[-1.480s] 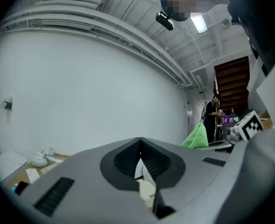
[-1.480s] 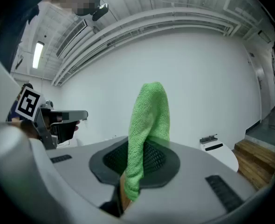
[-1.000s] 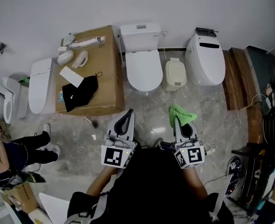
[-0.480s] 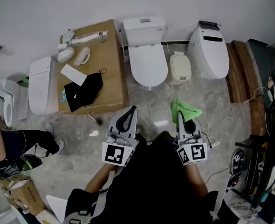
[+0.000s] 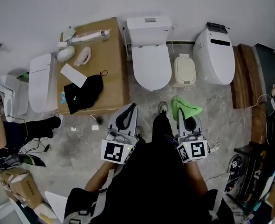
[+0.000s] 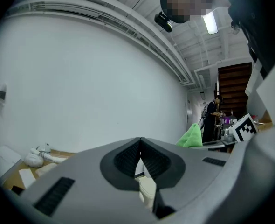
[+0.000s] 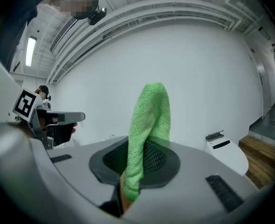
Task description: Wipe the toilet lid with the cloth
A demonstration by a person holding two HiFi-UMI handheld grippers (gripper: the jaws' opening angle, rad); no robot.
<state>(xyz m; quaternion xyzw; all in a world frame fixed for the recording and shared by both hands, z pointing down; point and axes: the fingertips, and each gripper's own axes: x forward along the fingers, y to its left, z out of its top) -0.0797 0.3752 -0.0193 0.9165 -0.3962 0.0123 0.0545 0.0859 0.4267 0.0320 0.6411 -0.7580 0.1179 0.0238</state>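
A white toilet with its lid [image 5: 151, 67] closed stands against the far wall, straight ahead in the head view. My right gripper [image 5: 180, 112] is shut on a green cloth [image 5: 184, 108], which sticks up between the jaws [image 7: 149, 125] in the right gripper view. It hangs well short of the toilet, to the lower right of the lid. My left gripper [image 5: 131, 108] is shut with nothing in it; its jaws meet in the left gripper view [image 6: 140, 155].
A small cream bin [image 5: 184, 72] and a second white toilet [image 5: 216, 55] stand right of the lid. Left of it is a cardboard box [image 5: 112, 45] with a black cloth [image 5: 84, 92] and small items. A seated person [image 5: 16, 129] is at far left; cables [image 5: 230, 122] trail on the floor at right.
The view has moved forward: the toilets and box sit a little lower and nearer. A foot has stepped forward between the grippers. Both grippers keep their hold and pose.
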